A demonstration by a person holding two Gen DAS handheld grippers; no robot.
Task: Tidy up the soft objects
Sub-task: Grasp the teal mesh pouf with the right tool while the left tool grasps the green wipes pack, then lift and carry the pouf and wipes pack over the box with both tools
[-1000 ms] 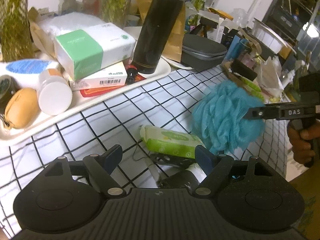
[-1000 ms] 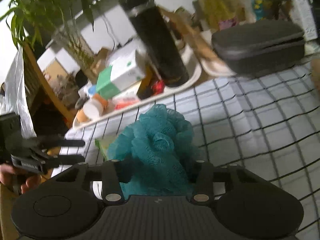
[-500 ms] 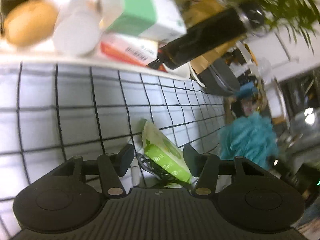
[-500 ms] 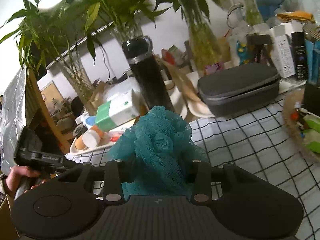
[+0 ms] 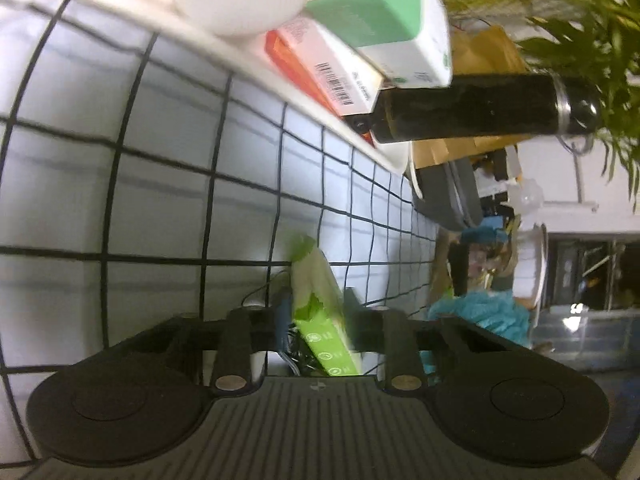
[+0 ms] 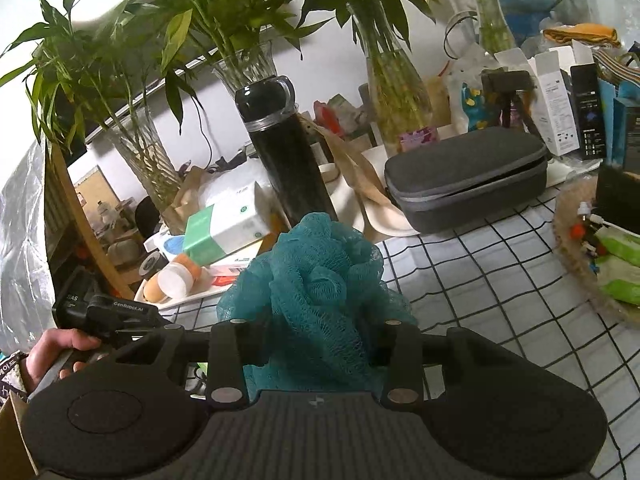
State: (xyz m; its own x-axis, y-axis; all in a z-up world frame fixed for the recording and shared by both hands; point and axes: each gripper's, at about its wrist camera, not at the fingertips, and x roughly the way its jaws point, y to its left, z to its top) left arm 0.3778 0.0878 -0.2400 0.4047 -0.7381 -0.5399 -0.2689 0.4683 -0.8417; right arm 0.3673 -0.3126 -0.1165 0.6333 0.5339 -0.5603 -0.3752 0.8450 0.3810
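Observation:
My right gripper (image 6: 316,320) is shut on a teal mesh bath sponge (image 6: 320,280) and holds it above the checked tablecloth (image 6: 500,280). The sponge also shows in the left wrist view (image 5: 480,312) at the right. My left gripper (image 5: 316,312) is rolled on its side, and its jaws are closed in on a green and white wet-wipes pack (image 5: 320,312) lying over black cables; the view is blurred there. The left gripper shows at the left edge of the right wrist view (image 6: 116,316).
A white tray (image 6: 188,300) holds a green tissue box (image 6: 224,224), a black flask (image 6: 284,152), bottles and boxes. A grey zip case (image 6: 468,176) and vases stand behind. A woven basket (image 6: 576,248) with wipes packs sits at the right.
My left gripper has rolled onto its side and its jaws have closed in on the wipes pack. My right gripper has lifted the sponge and turned level.

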